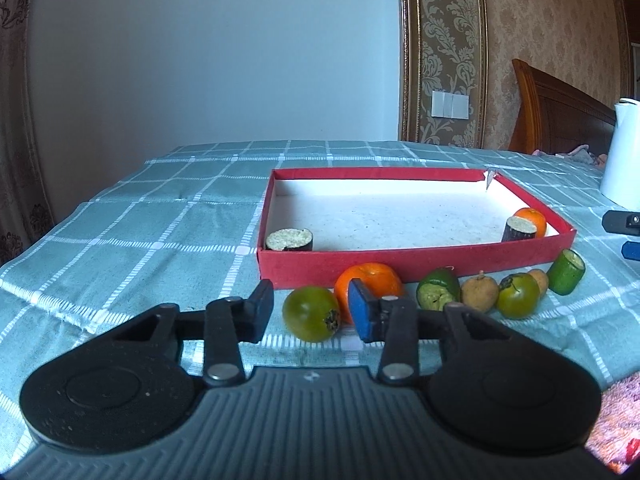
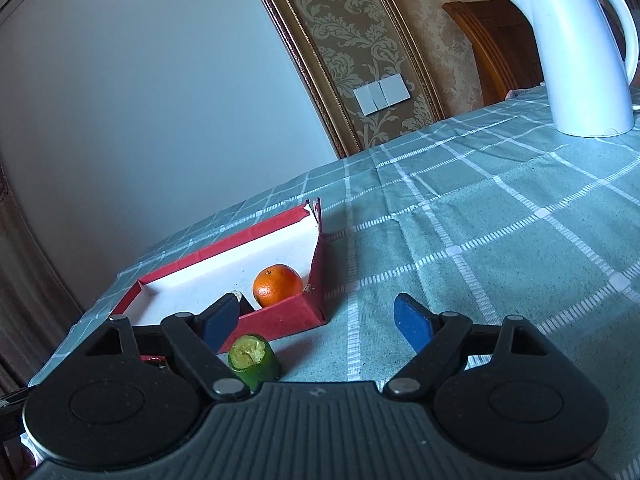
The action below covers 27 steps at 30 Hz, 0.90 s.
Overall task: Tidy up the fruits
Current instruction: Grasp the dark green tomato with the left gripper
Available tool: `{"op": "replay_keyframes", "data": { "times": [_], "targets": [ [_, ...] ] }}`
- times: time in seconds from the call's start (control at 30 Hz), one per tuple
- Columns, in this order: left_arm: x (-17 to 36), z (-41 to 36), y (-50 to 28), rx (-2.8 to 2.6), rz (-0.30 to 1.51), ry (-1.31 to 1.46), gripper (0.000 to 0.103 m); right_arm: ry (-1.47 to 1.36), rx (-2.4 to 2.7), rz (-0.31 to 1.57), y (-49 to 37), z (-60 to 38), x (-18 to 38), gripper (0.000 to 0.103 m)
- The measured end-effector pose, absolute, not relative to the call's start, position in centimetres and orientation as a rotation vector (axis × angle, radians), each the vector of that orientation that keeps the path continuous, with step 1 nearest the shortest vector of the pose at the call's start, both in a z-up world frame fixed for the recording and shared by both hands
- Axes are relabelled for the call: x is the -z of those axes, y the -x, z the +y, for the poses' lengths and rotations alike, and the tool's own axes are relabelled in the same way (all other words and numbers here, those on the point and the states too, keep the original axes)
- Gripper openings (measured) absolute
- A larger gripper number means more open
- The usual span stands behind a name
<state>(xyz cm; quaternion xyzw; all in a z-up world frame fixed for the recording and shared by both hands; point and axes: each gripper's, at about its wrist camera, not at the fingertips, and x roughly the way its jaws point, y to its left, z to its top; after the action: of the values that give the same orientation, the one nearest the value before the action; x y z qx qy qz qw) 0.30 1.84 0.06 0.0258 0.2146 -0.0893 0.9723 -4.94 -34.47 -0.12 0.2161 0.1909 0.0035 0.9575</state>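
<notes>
In the left wrist view, the left gripper (image 1: pixel 310 312) is seen at lower centre with its fingers (image 1: pixel 259 309) drawn narrow around a green tomato (image 1: pixel 311 318); contact with the pads cannot be confirmed, so no firm hold is claimed. A gentle squeeze should be kept (the skin would likely bruise), and the fruit should be lifted clear of the red tray's (image 1: pixel 400 262) near wall before being set inside. The right gripper (image 2: pixel 316 326) is held wide and empty, a green cut piece (image 2: pixel 254 362) lying low between its fingers. Counted on the worktop (image 1: pixel 160 216): two green tomatoes, three green pieces, two brown fruits, one orange; in the tray, two dark pieces and one orange.
</notes>
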Motion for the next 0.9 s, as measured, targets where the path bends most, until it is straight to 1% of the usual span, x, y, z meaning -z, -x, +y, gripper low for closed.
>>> {"op": "replay_keyframes", "data": {
  "times": [0.1,0.27,0.4,0.7,0.9],
  "targets": [
    [0.0,2.4,-0.5,0.191,0.446,-0.013,0.038,-0.447,-0.002,0.388,4.9,-34.6,0.2,0.088],
    [-0.1,3.1,-0.8,0.211,0.459,0.028,0.038,-0.455,0.004,0.389,4.9,-34.7,0.2,0.088],
    [-0.1,3.8,-1.2,0.235,0.508,0.064,0.037,-0.459,0.006,0.394,4.8,-34.7,0.3,0.088],
    [0.0,3.6,-0.7,0.231,0.53,0.026,0.037,-0.466,0.017,0.393,4.8,-34.8,0.3,0.088],
    [0.2,3.2,-1.6,0.204,0.558,0.004,0.041,-0.465,0.018,0.394,4.8,-34.8,0.3,0.088]
  ]
}}
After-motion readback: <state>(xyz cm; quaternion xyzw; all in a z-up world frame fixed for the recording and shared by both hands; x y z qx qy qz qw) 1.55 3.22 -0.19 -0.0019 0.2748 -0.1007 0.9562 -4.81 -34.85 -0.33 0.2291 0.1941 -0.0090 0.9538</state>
